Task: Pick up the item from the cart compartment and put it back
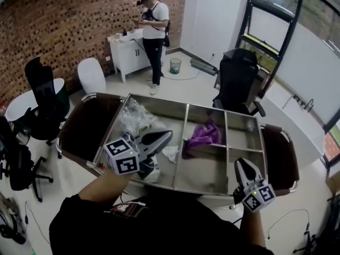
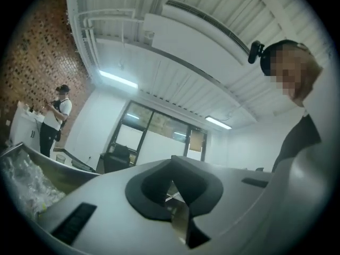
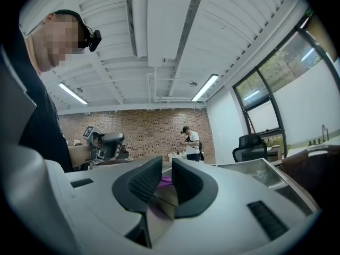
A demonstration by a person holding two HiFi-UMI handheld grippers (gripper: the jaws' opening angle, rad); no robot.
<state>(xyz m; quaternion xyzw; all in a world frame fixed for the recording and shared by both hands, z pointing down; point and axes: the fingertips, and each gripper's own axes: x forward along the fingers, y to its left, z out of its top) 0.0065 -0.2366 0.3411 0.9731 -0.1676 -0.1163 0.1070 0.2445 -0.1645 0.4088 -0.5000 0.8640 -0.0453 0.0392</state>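
One steel cart [image 1: 159, 101] stands below the person, split by dividers into several compartments. Two grippers are held over its near edge, each carrying one cube of black-and-white square markers.

The left gripper [image 1: 168, 135] is over the near part of the big left compartment, its jaws pressed fully together with nothing between them. The right gripper [image 1: 242, 163] is at the cart's near right corner; its jaws stand a narrow gap apart and hold nothing, with a bit of purple showing beyond the gap in the right gripper view.

One purple cloth [image 1: 204, 134] lies bunched in the middle compartment, against the divider on its right and apart from both grippers. One crumpled white piece [image 1: 171, 153] lies just left of it on the compartment floor. A heap of clear plastic bags [image 1: 135, 118] fills the far part of the left compartment.

Behind the cart are two black office chairs [image 1: 237, 77], one white chair [image 1: 91, 75], one green bin [image 1: 175, 65] and one person [image 1: 154, 33] standing at a white cabinet [image 1: 126, 54].
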